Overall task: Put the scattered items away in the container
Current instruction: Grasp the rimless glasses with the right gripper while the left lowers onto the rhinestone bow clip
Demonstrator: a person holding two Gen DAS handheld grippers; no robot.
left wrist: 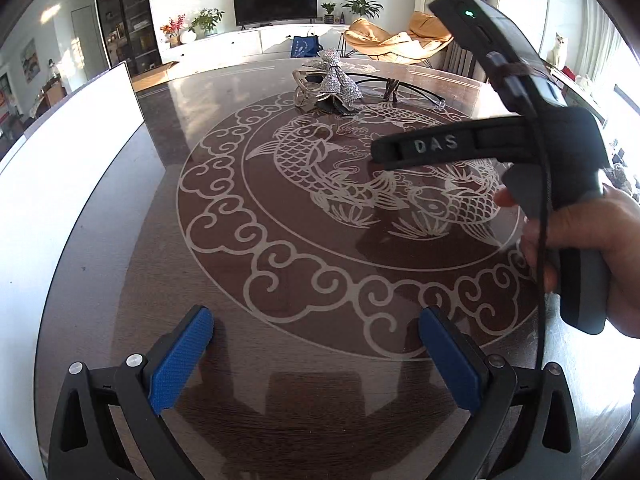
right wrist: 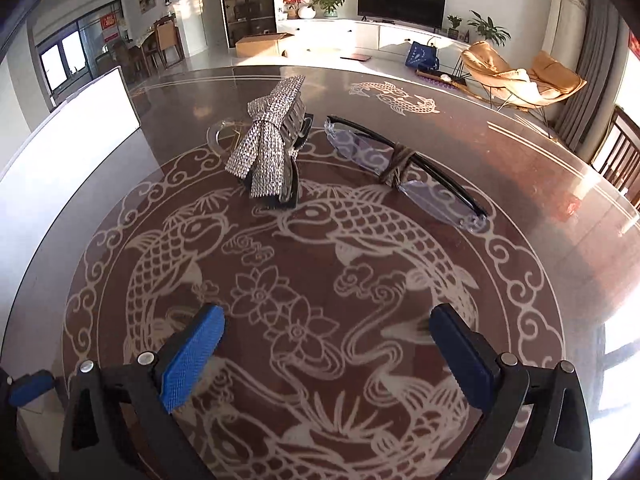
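Note:
A sparkly silver bow hair clip (right wrist: 269, 148) lies on the dark round table (right wrist: 520, 168), with a clear hair clip (right wrist: 224, 134) just behind it. Black-rimmed glasses (right wrist: 404, 164) with a brown hair tie (right wrist: 400, 166) wrapped round the bridge lie to their right. A white container (right wrist: 68, 136) stands at the left table edge. My right gripper (right wrist: 326, 354) is open and empty, short of the items. My left gripper (left wrist: 316, 354) is open and empty, far from the bow (left wrist: 340, 82) and glasses (left wrist: 400, 88). The white container (left wrist: 68, 136) is at its left.
The right hand-held gripper body and the hand (left wrist: 560, 200) holding it fill the right side of the left wrist view, above the table. The table top (left wrist: 160, 240) bears an engraved fish pattern. Wooden chairs (right wrist: 616, 152) stand at the table's right edge.

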